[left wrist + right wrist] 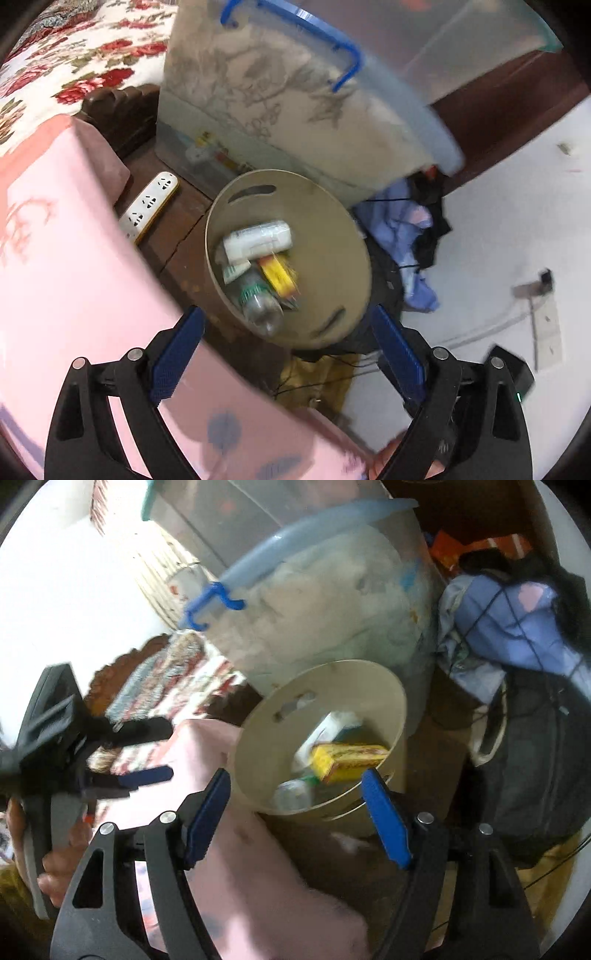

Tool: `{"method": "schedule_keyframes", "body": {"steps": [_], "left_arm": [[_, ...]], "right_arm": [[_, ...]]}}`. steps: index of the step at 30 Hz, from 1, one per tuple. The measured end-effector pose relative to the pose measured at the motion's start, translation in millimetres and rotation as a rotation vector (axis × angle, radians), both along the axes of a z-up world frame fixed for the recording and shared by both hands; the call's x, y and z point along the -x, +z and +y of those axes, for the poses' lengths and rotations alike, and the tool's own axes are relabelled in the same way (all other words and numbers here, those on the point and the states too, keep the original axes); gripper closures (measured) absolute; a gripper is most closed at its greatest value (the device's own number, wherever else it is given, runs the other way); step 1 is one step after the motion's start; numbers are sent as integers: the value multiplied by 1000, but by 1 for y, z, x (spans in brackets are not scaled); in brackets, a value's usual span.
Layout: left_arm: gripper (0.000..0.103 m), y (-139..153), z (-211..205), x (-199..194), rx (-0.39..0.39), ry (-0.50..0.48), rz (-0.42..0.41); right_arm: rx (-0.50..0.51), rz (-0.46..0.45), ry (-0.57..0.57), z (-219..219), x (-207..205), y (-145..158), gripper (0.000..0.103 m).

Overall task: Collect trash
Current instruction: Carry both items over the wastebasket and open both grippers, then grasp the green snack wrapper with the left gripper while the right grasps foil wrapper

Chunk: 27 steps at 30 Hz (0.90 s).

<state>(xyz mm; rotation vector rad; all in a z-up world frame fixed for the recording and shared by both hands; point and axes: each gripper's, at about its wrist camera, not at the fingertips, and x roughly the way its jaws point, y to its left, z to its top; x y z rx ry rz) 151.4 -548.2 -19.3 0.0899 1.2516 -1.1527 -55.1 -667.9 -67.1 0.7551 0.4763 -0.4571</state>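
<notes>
A beige round trash bin (332, 236) stands on a dark wooden surface, just beyond both grippers. Inside it lie a white bottle (258, 240), a yellow box (279, 275) and a clear plastic bottle with a green label (260, 306). My left gripper (288, 336) hangs above the bin's near rim, open, with nothing between its blue pads. In the right wrist view the same bin (369, 694) holds the yellow box (347, 760) and the clear bottle (295, 794). My right gripper (295, 808) is open at the rim and empty. The left gripper (147, 751) shows at the left, a hand holding it.
A pink cloth (74, 277) covers the ledge to the left. A white power strip (151, 206) lies beside the bin. A large clear storage box with blue handles (277, 92) stands behind it. Blue clothes (402, 229) and a dark backpack (535, 775) are piled on the right.
</notes>
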Motion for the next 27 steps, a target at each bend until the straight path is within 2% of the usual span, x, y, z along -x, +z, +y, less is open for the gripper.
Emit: {"method": "schedule_keyframes", "body": {"steps": [6, 8, 14, 17, 20, 22, 25, 27], "left_arm": [[15, 16, 102, 49, 60, -3, -90], [15, 16, 145, 61, 48, 24, -122], [16, 12, 270, 90, -11, 125, -226], [16, 7, 335, 104, -46, 196, -246], [16, 5, 390, 111, -51, 282, -229], [16, 6, 426, 114, -27, 346, -191], [16, 10, 480, 115, 70, 428, -98], [15, 12, 524, 109, 147, 525, -39]], "right_arm": [[-18, -73, 125, 53, -9, 14, 41], [-37, -86, 192, 76, -21, 17, 44], [-46, -79, 384, 155, -59, 23, 44], [-47, -67, 481, 200, -75, 23, 44], [-42, -45, 578, 245, -89, 23, 44], [-34, -31, 643, 276, -98, 24, 45], [-9, -10, 760, 324, -111, 26, 47], [20, 7, 839, 360, -120, 26, 48]]}}
